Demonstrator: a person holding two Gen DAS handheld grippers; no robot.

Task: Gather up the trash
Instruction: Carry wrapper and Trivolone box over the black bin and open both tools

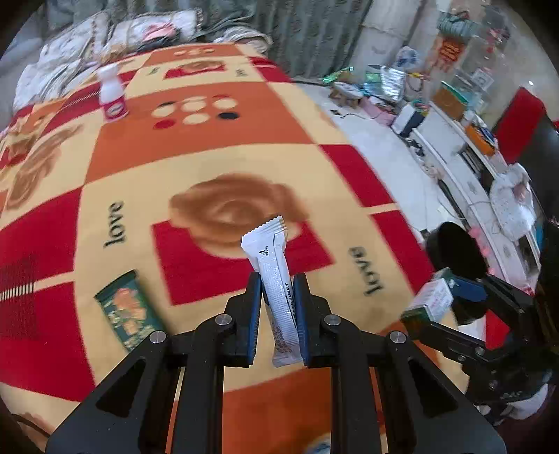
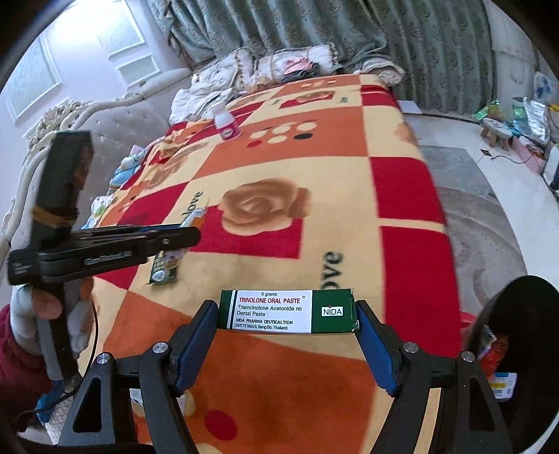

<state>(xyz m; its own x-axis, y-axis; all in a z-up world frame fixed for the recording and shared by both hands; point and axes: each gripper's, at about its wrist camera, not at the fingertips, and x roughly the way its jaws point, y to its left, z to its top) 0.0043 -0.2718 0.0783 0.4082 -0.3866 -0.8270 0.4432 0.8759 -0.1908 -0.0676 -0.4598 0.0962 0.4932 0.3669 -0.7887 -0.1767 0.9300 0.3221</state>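
Left gripper (image 1: pixel 277 293), tilted steeply down above the red-and-orange rose-patterned blanket (image 1: pixel 209 157), clamps a white foil sachet (image 1: pixel 274 279), its length running along the fingers. Right gripper (image 2: pixel 288 314), pitched likewise, grips a green-and-white cardboard paste box (image 2: pixel 286 311) crosswise by its ends, jaws wide.

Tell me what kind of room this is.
Most likely a lived-in bedroom. A wide bed with a rose-patterned blanket fills the view, pillows are piled at its far end below green curtains, and a padded headboard runs along one side.
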